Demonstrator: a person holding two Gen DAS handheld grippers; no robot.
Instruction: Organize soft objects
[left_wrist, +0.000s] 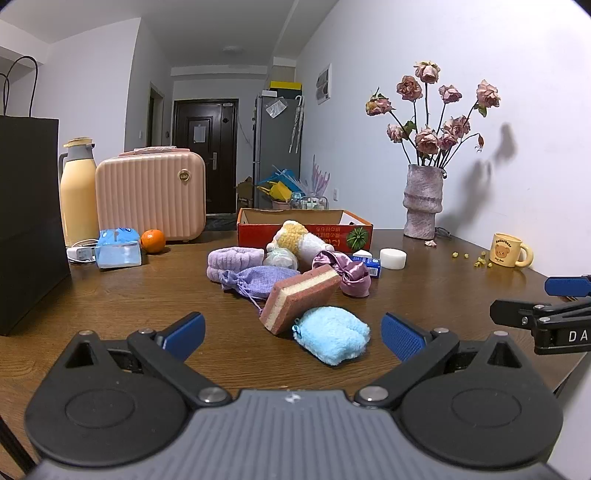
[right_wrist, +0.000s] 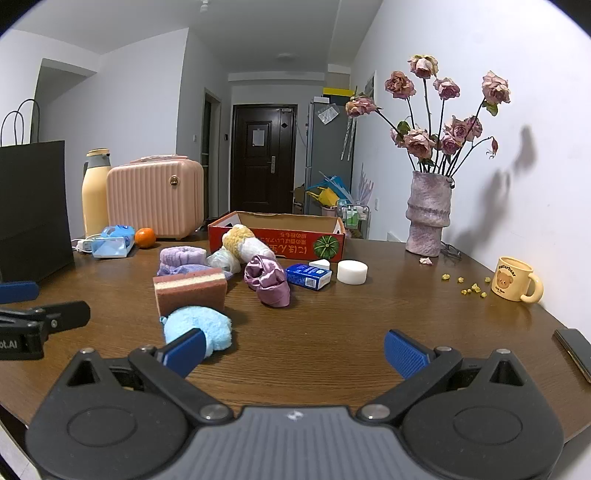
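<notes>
Both tools spread wide, empty, low over the near edge of the tabletop (right_wrist: 332, 339). Left tool (left_wrist: 293, 334); right tool (right_wrist: 295, 350).

Soft items heaped mid-tabletop, in front of the red cardboard box (right_wrist: 277, 236): blue fluffy pouch (left_wrist: 332, 334) nearest, touching the pink layered sponge (left_wrist: 299, 297); purple satin scrunchie (right_wrist: 267, 278) just beside the sponge; lilac headband (right_wrist: 183, 256) and knitted yellow-white toy (right_wrist: 245, 240) behind, toy against the box wall.

Left view only: lilac drawstring bag (left_wrist: 258, 280), almost hidden behind the sponge in the right view. Right view only: dark phone (right_wrist: 576, 352) at the right edge, cut off by the frame.

Box interior not visible in either view. The white bundle (left_wrist: 280, 258) between headband and toy is hard to make out. Right tool's left finger (right_wrist: 184, 350) overlaps the pouch; contact cannot be told.
</notes>
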